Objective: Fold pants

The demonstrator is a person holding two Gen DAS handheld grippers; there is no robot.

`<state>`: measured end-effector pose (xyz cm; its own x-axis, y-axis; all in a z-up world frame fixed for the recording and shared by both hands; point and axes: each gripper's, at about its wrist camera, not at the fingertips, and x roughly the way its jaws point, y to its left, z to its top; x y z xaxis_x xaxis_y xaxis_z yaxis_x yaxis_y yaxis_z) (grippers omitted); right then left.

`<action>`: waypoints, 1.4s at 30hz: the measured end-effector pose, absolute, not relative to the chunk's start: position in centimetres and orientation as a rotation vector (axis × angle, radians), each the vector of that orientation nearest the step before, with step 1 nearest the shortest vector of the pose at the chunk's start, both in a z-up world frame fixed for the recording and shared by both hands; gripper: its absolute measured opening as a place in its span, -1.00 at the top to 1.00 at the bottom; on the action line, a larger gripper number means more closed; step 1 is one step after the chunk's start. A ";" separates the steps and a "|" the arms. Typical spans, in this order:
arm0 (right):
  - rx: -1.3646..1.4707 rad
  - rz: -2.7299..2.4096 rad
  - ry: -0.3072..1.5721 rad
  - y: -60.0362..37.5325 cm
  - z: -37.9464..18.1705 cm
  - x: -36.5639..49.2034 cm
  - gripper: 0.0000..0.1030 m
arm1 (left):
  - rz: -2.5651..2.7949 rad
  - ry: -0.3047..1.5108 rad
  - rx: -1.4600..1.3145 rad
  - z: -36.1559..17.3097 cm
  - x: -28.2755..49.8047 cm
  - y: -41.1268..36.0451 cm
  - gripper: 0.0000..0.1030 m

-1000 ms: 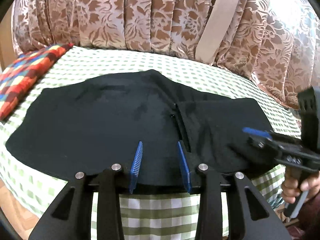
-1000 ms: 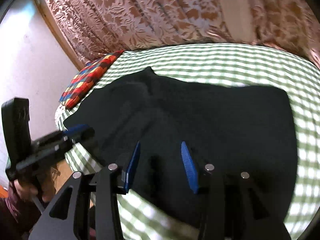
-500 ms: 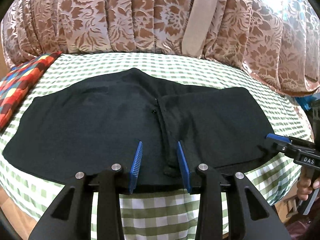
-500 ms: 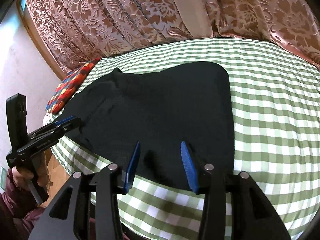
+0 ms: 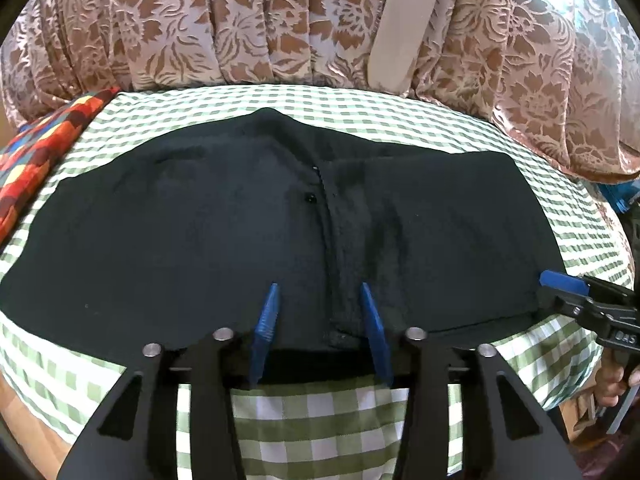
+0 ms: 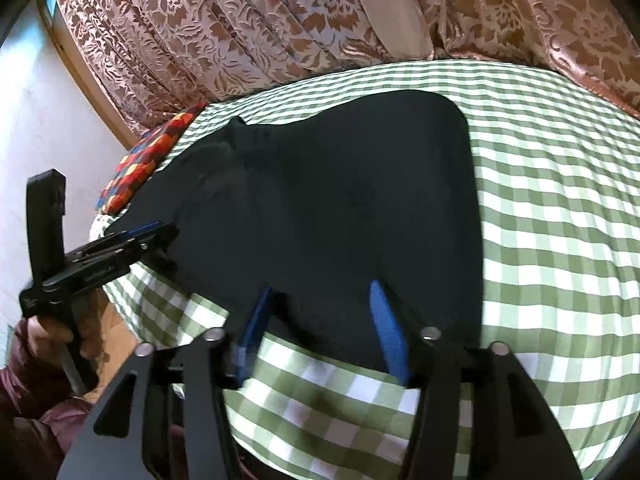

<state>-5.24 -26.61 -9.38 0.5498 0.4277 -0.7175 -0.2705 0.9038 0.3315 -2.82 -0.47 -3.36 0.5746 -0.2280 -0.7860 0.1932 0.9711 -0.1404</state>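
**Mia:** What do you see from the left wrist camera?

**Dad:** The black pants lie flat on a bed with a green and white checked sheet. One part looks folded over the other, with an edge running down the middle. So I think a first fold is done, but the pile is wide and wants more folds.

**Mia:** And the tongs?

**Dad:** The left gripper hangs over the near edge of the pants, its blue fingers apart, holding nothing. The right gripper pokes in from the side at the corner of the pants. From here I cannot tell if it is pinching.

**Mia:** What is around the bed?

**Dad:** A flowery brown curtain behind, and a bright patchwork pillow off at the end.

**Mia:** Now the right wrist camera?

**Dad:** The same pants, same checked sheet. The right gripper has its fingers spread over the near edge, gripping nothing. The left gripper is at the far side, just beside the cloth. You see the curtain, the pillow and a plain white wall.
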 end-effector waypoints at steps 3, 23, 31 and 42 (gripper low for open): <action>0.150 0.419 0.894 -25.5 -9.4 -5.4 -0.47 | -0.250 0.927 -0.062 -3.3 -2.8 -0.1 0.06; 0.161 0.426 0.867 -23.9 -9.5 -5.1 -0.96 | 0.183 0.768 -0.942 -3.9 -7.9 26.0 -0.43; 0.161 0.424 0.862 -23.7 -9.3 -5.2 -0.96 | 0.273 0.803 -1.143 -7.2 -6.9 29.3 -0.43; 0.113 0.403 0.868 -23.3 -9.0 -5.1 -0.96 | 0.397 0.860 -1.033 -7.6 -4.5 29.5 0.42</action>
